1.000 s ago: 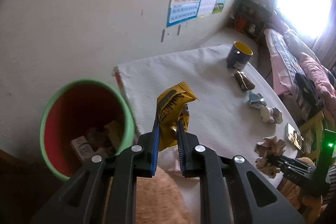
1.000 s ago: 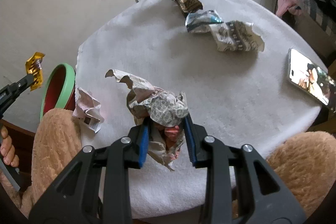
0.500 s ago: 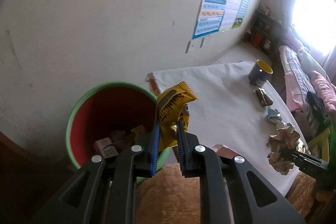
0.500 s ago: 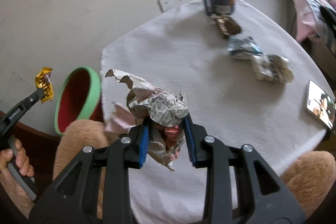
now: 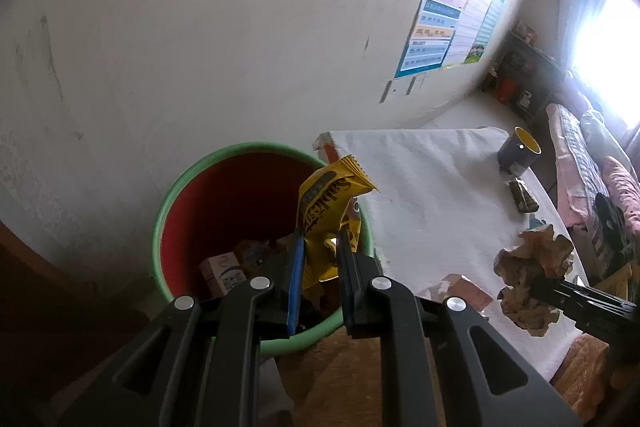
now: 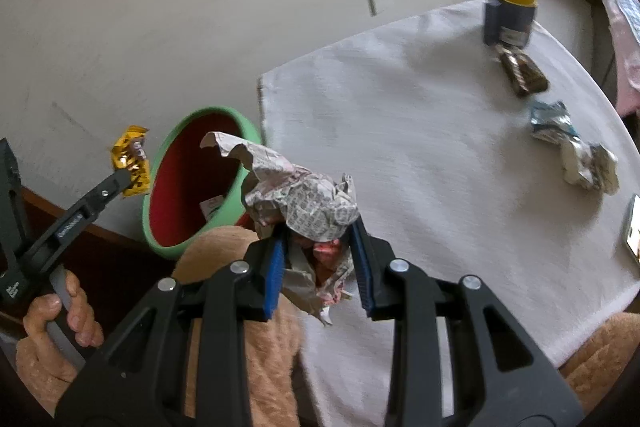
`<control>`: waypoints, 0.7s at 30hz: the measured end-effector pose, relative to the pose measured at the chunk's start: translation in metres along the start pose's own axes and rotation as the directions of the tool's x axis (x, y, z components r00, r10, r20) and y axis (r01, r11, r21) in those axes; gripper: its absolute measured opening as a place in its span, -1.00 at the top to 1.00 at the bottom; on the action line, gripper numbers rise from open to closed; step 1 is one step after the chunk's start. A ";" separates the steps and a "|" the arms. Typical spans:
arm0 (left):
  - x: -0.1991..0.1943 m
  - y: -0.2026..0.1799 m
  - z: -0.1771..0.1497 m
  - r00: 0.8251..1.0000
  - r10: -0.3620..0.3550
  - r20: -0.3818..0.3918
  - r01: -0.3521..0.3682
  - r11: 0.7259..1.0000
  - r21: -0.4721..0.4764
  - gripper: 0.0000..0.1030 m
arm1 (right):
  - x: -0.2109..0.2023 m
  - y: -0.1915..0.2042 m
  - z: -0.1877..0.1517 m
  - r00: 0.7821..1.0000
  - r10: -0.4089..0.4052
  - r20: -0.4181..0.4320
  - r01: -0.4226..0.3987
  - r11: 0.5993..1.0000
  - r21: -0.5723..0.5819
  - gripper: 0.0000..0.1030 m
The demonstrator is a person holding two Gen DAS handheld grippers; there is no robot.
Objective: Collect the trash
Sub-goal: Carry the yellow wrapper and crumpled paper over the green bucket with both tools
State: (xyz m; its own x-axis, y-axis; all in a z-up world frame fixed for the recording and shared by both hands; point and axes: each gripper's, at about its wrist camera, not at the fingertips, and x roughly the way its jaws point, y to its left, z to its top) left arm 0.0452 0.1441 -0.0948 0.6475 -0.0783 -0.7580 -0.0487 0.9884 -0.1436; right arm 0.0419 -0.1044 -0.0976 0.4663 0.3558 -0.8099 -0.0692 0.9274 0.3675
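My left gripper (image 5: 319, 241) is shut on a yellow snack wrapper (image 5: 330, 205) and hangs over the near rim of a red bin with a green rim (image 5: 240, 151); several pieces of trash lie inside. In the right wrist view the same wrapper (image 6: 132, 163) sits left of the bin (image 6: 182, 245). My right gripper (image 6: 319, 233) is shut on a crumpled newspaper ball (image 6: 304, 195), held above the table's near left edge, beside the bin. That ball (image 5: 528, 267) also shows at the right of the left wrist view.
A white-clothed table (image 6: 420, 131) carries a blue mug with a yellow inside (image 6: 510, 15), a brown wrapper (image 6: 522, 71), a silver-blue wrapper (image 6: 552, 119), a crumpled paper (image 6: 588, 167) and a phone (image 6: 634, 231) at its right edge. A wall stands behind the bin. Tan fuzzy legs (image 6: 248, 347) lie below.
Both grippers have swung left toward the bin. The yellow wrapper now hangs over the bin's opening instead of the table, and the paper ball has risen and neared the bin.
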 end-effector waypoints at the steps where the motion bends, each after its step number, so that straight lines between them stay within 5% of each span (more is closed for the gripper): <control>1: 0.001 0.002 0.000 1.000 0.003 -0.003 -0.003 1.000 -0.003 0.73 | 0.001 0.005 0.001 1.000 0.004 -0.002 -0.004 1.000 -0.008 0.39; 21: 0.022 0.056 -0.002 0.996 0.064 -0.063 -0.071 0.991 -0.114 0.73 | 0.057 0.092 0.044 0.994 0.089 -0.064 -0.096 0.990 -0.105 0.39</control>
State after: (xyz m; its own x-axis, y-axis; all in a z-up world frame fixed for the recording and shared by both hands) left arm 0.0549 0.1976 -0.1206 0.5936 -0.0226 -0.8045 -0.1810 0.9703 -0.1607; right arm 0.1010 -0.0037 -0.0897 0.4005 0.4438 -0.8016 -0.2055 0.8961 0.3935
